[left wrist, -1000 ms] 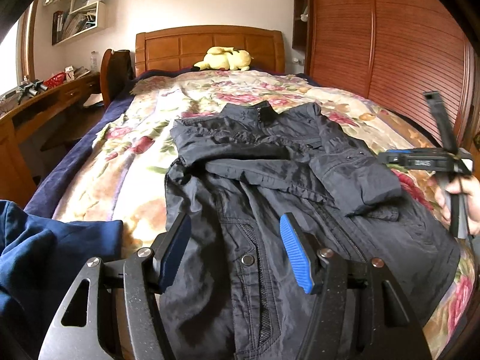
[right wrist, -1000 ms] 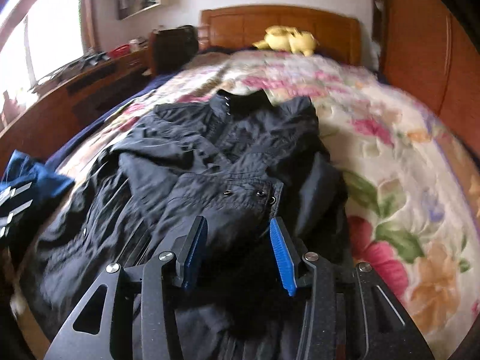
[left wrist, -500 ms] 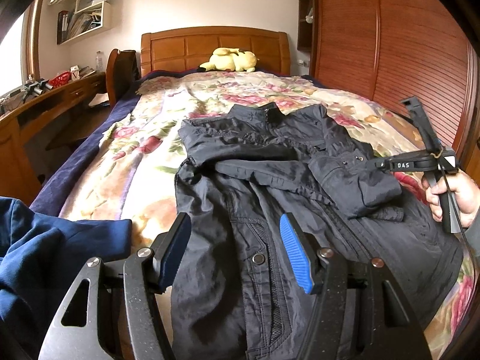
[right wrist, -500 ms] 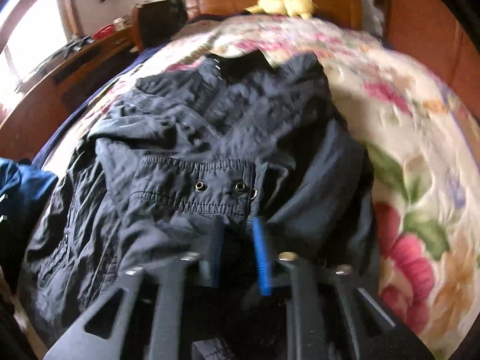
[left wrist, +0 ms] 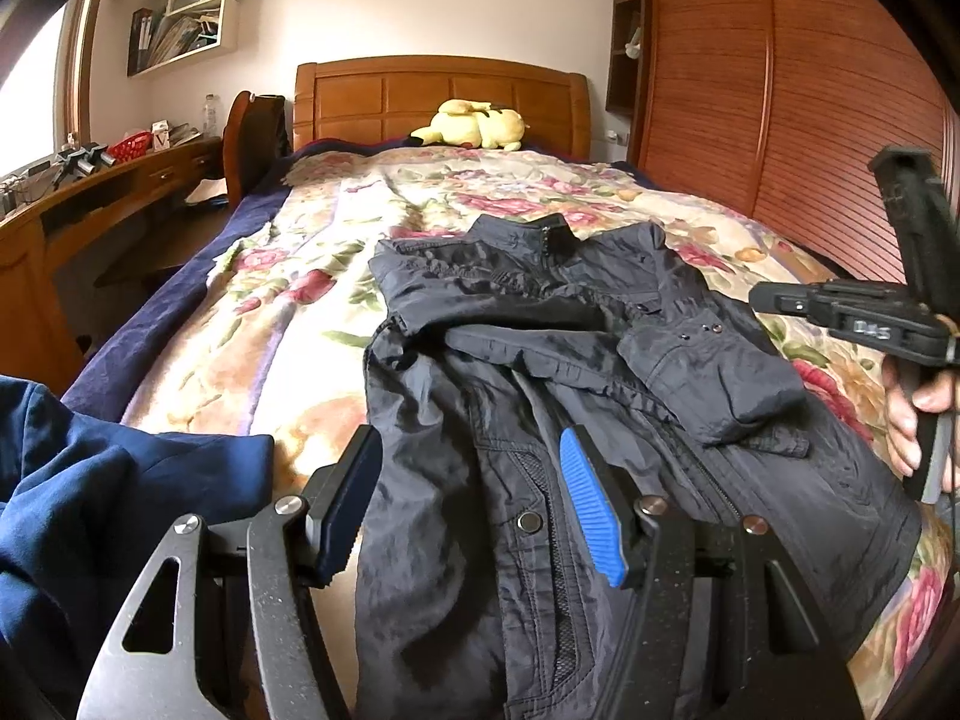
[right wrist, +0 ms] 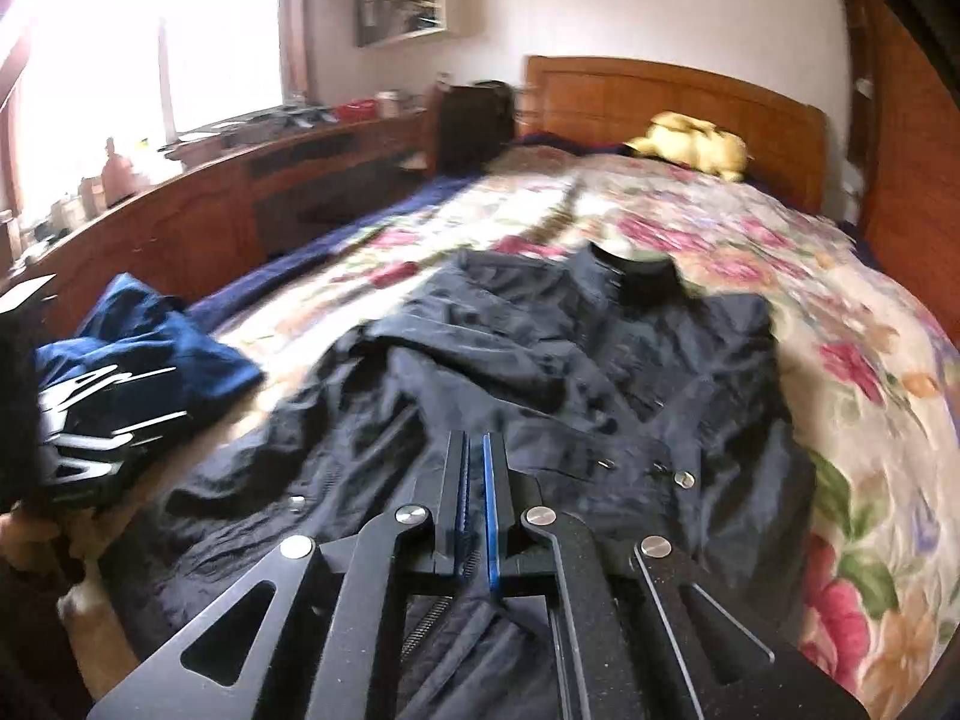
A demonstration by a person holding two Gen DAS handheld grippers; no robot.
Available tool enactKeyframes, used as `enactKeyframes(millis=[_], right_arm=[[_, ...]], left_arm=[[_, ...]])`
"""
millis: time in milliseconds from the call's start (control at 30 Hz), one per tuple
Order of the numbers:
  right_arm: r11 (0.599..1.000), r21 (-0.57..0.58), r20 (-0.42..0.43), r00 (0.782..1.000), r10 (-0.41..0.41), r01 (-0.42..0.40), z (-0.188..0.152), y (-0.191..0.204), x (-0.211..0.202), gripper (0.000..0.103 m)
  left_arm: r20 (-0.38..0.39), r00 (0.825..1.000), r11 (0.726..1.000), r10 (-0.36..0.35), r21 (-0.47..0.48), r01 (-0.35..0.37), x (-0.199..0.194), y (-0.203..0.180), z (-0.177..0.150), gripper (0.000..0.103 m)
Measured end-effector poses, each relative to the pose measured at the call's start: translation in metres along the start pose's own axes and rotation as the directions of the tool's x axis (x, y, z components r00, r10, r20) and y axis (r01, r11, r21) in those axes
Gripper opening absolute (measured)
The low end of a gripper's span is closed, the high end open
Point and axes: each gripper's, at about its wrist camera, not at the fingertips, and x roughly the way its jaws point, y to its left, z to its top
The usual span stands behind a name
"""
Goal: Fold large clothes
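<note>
A black jacket lies on the floral bedspread, collar toward the headboard, both sleeves folded across its chest. My left gripper is open and empty, hovering over the jacket's lower front near the hem. My right gripper has its blue pads together with nothing between them, above the jacket. In the left wrist view the right gripper's body and the hand holding it are raised at the jacket's right side.
A blue garment lies bunched at the bed's near left; it also shows in the right wrist view. A yellow plush toy sits by the wooden headboard. A desk runs along the left, slatted wardrobe doors on the right.
My right gripper closed from open, then lifted up and back off the jacket's right sleeve. My left gripper stayed open and moved little.
</note>
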Motion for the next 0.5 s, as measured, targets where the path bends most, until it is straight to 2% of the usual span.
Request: enactKeyframes(millis=[33,67,100,133,167,267,367,500], right_arm=[[0.999,0.004,-0.012,0.999,-0.037,0.037,0.0,-0.004,0.006,0.014],[0.999,0.015,-0.025,0.999,-0.042,0.042,0.0,-0.008,0.011,0.025],[0.998,0.031,-0.036,0.998,-0.047,0.048,-0.001,-0.01,0.013,0.031],[0.997,0.045,-0.047,0.997,-0.064,0.066,-0.001,-0.015,0.018,0.042],[0.995,0.052,-0.058,0.995,-0.078,0.081,0.0,-0.017,0.023,0.048],[0.992,0.069,-0.109,0.989,-0.098,0.105,0.0,-0.026,0.033,0.053],[0.982,0.089,-0.18,0.972,-0.15,0.168,0.002,-0.034,0.055,0.053],[0.973,0.161,-0.274,0.954,-0.12,0.168,-0.004,-0.05,0.078,0.053]], left_arm=[[-0.001,1.0,1.0,-0.001,0.0,0.001,0.0,0.0,0.0,0.063],[-0.002,1.0,1.0,-0.002,-0.001,0.002,0.0,0.0,0.0,0.063],[-0.001,1.0,1.0,-0.001,0.0,0.001,0.0,0.0,0.0,0.063],[0.001,1.0,1.0,0.001,0.001,-0.001,0.0,0.0,0.0,0.063],[0.001,1.0,1.0,0.002,0.001,-0.002,0.0,0.0,0.0,0.063],[-0.001,1.0,1.0,0.0,0.0,0.0,0.001,0.0,0.001,0.063],[-0.006,1.0,1.0,-0.011,-0.003,0.011,0.002,0.0,0.0,0.063],[-0.009,1.0,1.0,-0.017,0.003,0.017,0.004,-0.003,-0.002,0.063]])
